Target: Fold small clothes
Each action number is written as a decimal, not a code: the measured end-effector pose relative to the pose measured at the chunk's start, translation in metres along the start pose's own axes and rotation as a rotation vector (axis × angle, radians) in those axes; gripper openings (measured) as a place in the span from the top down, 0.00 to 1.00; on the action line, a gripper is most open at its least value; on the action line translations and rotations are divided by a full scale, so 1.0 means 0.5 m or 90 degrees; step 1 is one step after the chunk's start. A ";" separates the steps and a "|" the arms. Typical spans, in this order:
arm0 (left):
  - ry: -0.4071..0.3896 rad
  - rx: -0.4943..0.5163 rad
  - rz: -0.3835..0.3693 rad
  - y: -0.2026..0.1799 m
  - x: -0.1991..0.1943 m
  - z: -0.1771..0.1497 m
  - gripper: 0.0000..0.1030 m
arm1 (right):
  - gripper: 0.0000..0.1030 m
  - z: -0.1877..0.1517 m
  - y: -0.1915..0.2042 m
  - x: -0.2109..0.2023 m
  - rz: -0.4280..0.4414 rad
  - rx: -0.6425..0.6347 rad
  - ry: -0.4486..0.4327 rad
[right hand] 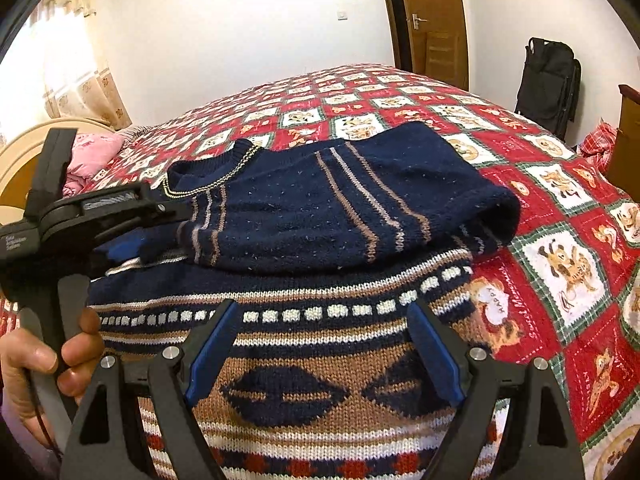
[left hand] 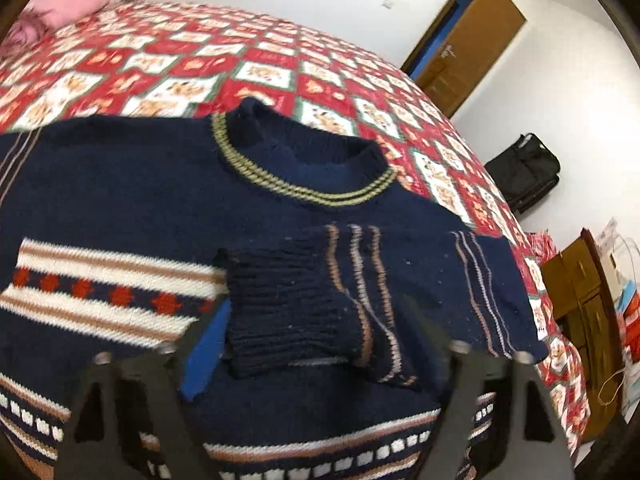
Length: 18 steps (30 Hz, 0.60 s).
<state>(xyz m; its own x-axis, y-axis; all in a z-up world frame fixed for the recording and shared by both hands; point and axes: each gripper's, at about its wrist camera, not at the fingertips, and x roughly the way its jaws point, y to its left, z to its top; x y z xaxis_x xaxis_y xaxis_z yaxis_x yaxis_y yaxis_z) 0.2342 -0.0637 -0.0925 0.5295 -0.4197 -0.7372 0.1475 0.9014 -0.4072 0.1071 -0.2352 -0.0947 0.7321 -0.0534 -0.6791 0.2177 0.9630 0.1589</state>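
Note:
A navy knitted sweater (left hand: 132, 184) with white, tan and red bands lies flat on the bed; it also shows in the right wrist view (right hand: 320, 364). One sleeve (left hand: 320, 300) is folded across the chest, its ribbed cuff between my left gripper's (left hand: 316, 320) fingers. The left jaws stand wide apart around the cuff and do not pinch it. In the right wrist view the left gripper (right hand: 132, 236) sits at the cuff end of the folded sleeve (right hand: 340, 208). My right gripper (right hand: 320, 316) is open and empty, just above the sweater's lower patterned part.
The bed has a red and white patchwork cover (right hand: 560, 248). Pink pillows (left hand: 68, 0) lie at its head. A wooden door (right hand: 432, 20), a black bag (right hand: 548, 80) and wooden furniture (left hand: 580, 292) stand beyond the bed's edge.

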 end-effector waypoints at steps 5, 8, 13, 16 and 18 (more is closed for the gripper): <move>-0.003 0.020 -0.048 -0.012 -0.009 0.009 0.87 | 0.17 0.000 -0.005 -0.006 -0.003 0.013 -0.004; -0.046 0.065 -0.018 -0.020 -0.052 0.033 0.87 | 0.17 0.004 -0.009 -0.015 -0.014 0.020 -0.008; -0.089 0.083 -0.002 0.010 -0.116 0.065 0.87 | 0.17 0.010 -0.003 -0.025 -0.020 0.019 -0.014; -0.104 0.093 0.027 0.039 -0.133 0.070 0.87 | 0.17 0.006 0.008 -0.030 -0.020 0.006 -0.017; -0.094 0.089 0.043 0.069 -0.135 0.073 0.86 | 0.17 0.004 0.015 -0.030 -0.014 0.000 -0.014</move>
<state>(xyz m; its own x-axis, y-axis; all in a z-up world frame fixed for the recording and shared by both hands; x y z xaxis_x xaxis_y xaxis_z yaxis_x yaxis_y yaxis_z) 0.2341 -0.0007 -0.0373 0.6575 -0.3465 -0.6691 0.2163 0.9374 -0.2729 0.0991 -0.2274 -0.0817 0.7413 -0.0798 -0.6664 0.2330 0.9618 0.1440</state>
